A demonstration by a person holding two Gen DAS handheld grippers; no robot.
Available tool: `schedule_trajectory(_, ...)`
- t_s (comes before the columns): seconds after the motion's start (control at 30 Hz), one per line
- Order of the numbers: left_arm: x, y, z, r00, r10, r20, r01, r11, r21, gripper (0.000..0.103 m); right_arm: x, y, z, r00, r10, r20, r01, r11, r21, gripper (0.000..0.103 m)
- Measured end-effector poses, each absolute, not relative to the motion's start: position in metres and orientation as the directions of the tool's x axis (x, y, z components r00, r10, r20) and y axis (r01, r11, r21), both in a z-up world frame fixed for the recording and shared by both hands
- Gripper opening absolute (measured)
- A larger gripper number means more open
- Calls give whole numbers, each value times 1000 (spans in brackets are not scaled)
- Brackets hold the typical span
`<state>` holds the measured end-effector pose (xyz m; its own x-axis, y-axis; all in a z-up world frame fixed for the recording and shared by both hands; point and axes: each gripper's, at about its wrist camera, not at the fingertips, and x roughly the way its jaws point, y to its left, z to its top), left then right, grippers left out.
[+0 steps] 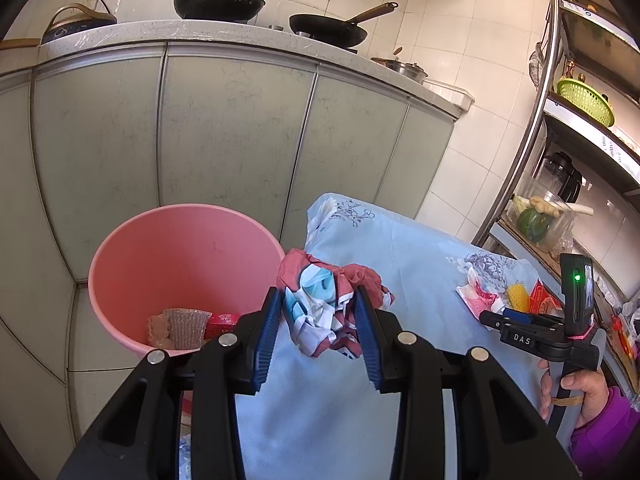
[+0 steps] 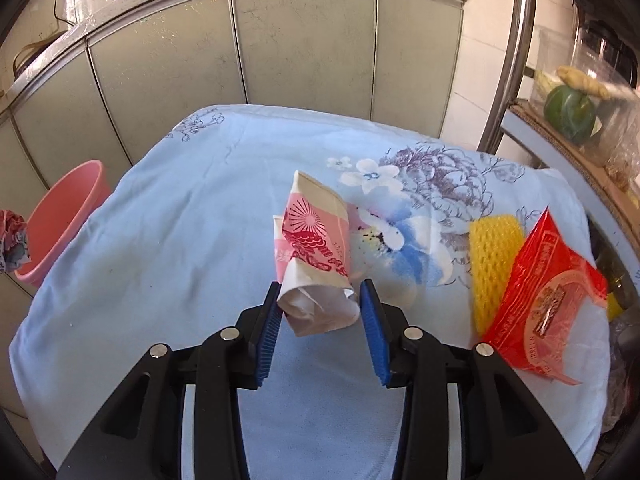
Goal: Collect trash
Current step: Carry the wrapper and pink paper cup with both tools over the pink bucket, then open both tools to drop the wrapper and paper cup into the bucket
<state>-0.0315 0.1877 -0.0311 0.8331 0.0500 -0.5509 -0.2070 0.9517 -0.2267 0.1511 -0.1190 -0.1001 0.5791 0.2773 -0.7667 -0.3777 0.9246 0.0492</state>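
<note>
Black-framed and blue-padded, the left gripper (image 1: 318, 312) is clenched on a crumpled red, white and blue paper wrapper (image 1: 328, 304), held above the pale blue flowered cloth covering the tabletop (image 1: 400, 248). At ten o'clock from that wrapper a round pink plastic bucket (image 1: 160, 248) is seen on the floor, with a silvery foil scrap (image 1: 186, 326) and a red packet (image 1: 222, 320) lying inside it. In the right wrist view, the right gripper (image 2: 320, 300) is parted around the lower end of a folded pink-and-white paper bag (image 2: 316, 248); its left pad touches the paper, while a gap is seen at the right pad. At three o'clock from that bag a yellow foam net sleeve (image 2: 490, 256) and a red plastic snack bag (image 2: 544, 300) are found lying together on the cloth.
</note>
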Motion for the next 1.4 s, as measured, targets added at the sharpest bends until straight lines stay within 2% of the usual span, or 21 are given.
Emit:
schedule_trajectory(0.37,-30,186,-33,828,67,-556,-229,947,-227,37,137,-111,-77,607,363,-707,-428,899,95,39)
schedule_trajectory(0.93,-33,218,-27,825,156,-543,-326,916,-233,37,109,-8,-14,550,591,-590,-669,734,112,38)
schedule_trajectory(1.4,-24,269,-39,772,303,-559,-471,863,-182,37,98,90,-24,441,644,-625,-787,612,74,38)
